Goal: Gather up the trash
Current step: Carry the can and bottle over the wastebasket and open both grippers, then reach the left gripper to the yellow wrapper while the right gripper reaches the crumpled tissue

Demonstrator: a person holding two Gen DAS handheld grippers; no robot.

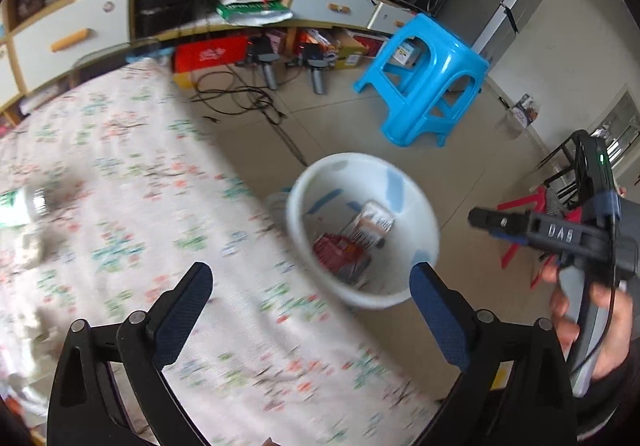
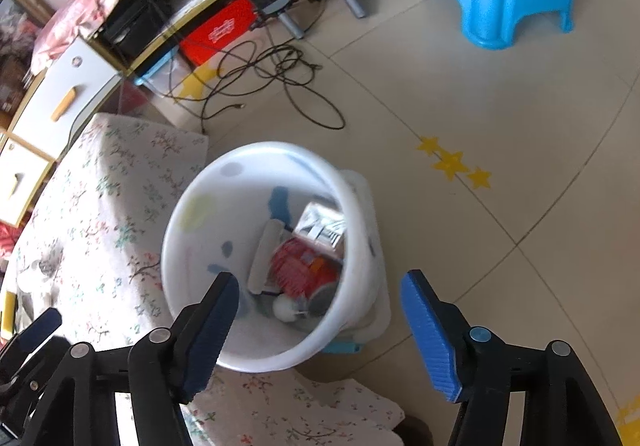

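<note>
Since both of our grippers are hanging over the white bin with nothing in them, we'd say a drop-off is done and the next pickup is the step in hand. Our left gripper has its jaws spread about as wide as they go, empty, over the edge of the flowery tablecloth. Our right gripper is open a bit less, also empty, pointing straight down into the bin. That bin sits on the floor just beside the table corner, and we can see at least 3 bits of trash inside: a red wrapper, a silvery packet and a small white ball. What's left, as far as we can tell, is a clear bottle with a green label lying on the cloth at the far left of the left wrist view, pretty blurred. Our tip: keep the left jaws wide, come down across the bottle's body, not its ends, and squeeze gently so it doesn't roll away.
</note>
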